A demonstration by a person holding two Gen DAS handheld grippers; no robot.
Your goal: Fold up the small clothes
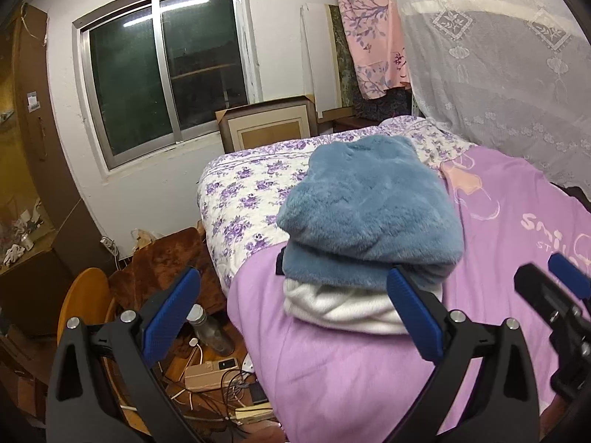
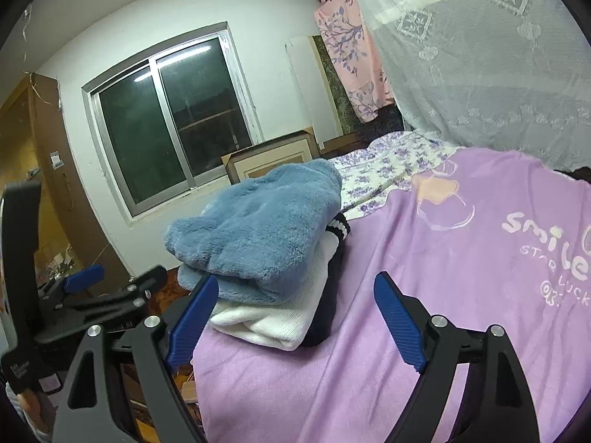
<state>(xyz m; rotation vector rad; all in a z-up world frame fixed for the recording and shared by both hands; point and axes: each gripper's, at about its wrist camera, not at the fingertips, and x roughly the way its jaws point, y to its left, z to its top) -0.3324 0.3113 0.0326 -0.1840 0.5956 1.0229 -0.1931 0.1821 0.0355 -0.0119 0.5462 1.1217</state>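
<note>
A pile of folded clothes lies on the purple blanket [image 1: 332,369] near the bed's left edge. On top is a fluffy blue garment [image 1: 369,214] [image 2: 255,229]. A white knit piece [image 1: 343,306] [image 2: 280,313] is under it, and a dark garment with white stripes [image 2: 338,227] is lowest. My left gripper [image 1: 295,277] is open in front of the pile, with nothing between its blue pads [image 1: 173,310]. My right gripper [image 2: 297,282] is open too, just short of the pile's near right corner, and holds nothing. Each gripper shows at the edge of the other's view.
A floral quilt [image 1: 251,192] covers the far part of the bed, and a lace net [image 1: 498,74] hangs at the right. Left of the bed the floor holds a power strip [image 1: 210,371], cables, a bottle [image 1: 207,328], a brown rug and a round wooden stool [image 1: 86,302]. A framed picture [image 1: 269,125] leans under the window.
</note>
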